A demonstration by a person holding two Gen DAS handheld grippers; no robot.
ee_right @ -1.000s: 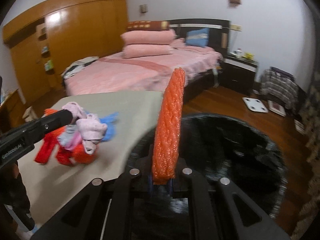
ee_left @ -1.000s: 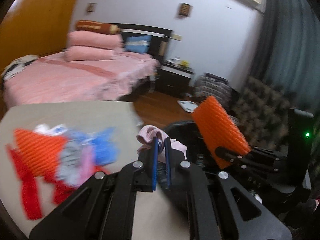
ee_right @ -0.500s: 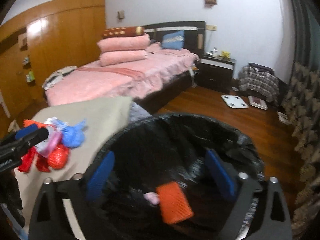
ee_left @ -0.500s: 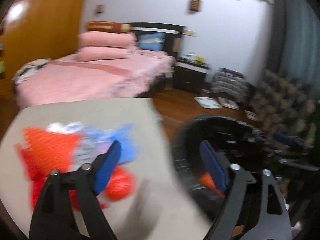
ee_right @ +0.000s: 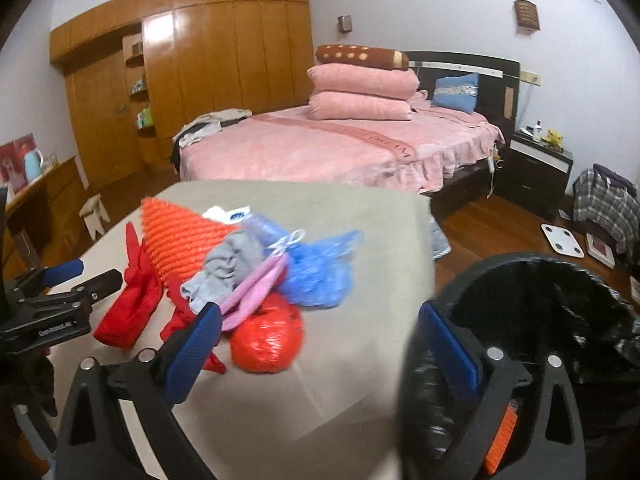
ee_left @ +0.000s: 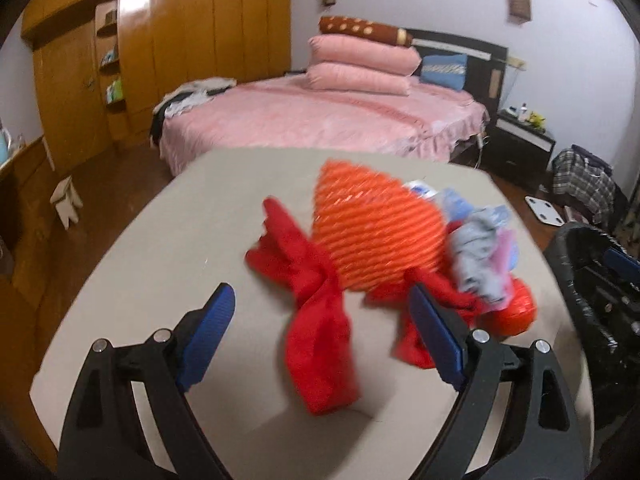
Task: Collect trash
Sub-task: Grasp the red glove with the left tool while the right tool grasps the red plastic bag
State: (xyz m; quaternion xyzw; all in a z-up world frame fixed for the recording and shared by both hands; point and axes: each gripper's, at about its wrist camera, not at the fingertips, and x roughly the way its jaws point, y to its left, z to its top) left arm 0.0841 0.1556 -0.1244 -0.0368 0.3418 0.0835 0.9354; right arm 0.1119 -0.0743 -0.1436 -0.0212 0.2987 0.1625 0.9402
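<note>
- Room: a bedroom. A bed point(ee_right: 340, 148) with pink covers fills the upper centre of both views; a wooden wardrobe point(ee_right: 192, 64) stands at upper left, a dark nightstand point(ee_right: 536, 168) at right, and the floor point(ee_right: 488, 224) is dark wood.
- Desk point(ee_left: 192, 248): a beige surface across the middle and lower frame. It carries the remaining trash; the rest of its top shows bare.
- Trash bin point(ee_right: 560, 304): lined with a black bag, at the lower right of the right wrist view, beside the desk edge. An orange piece point(ee_right: 500, 440) shows low inside it at the bottom right, so part of the task is judged done.
- Trash pile point(ee_right: 240, 272): lies on the desk, centre-left in the right wrist view. It holds an orange ribbed net point(ee_left: 368, 232), red cloth pieces point(ee_left: 316, 320), a grey rag point(ee_right: 228, 268), a blue plastic bag point(ee_right: 320, 268), a pink item point(ee_right: 256, 292) and a red ball-shaped wad point(ee_right: 268, 340). All of this is left to collect.
- Left gripper point(ee_left: 320, 340): jaws have just been opening and stand released, wide apart. The red cloth appears between the blue pads in the picture, but no pad presses on it.
- Right gripper point(ee_right: 320, 356): jaws have just been opening and stand released, holding nothing. It spans the desk edge, with the red wad ahead of its left pad and the bin behind its right pad.
- Progress judgement: collection is partly complete; the next step is likely a fresh grasp from the pile.
</note>
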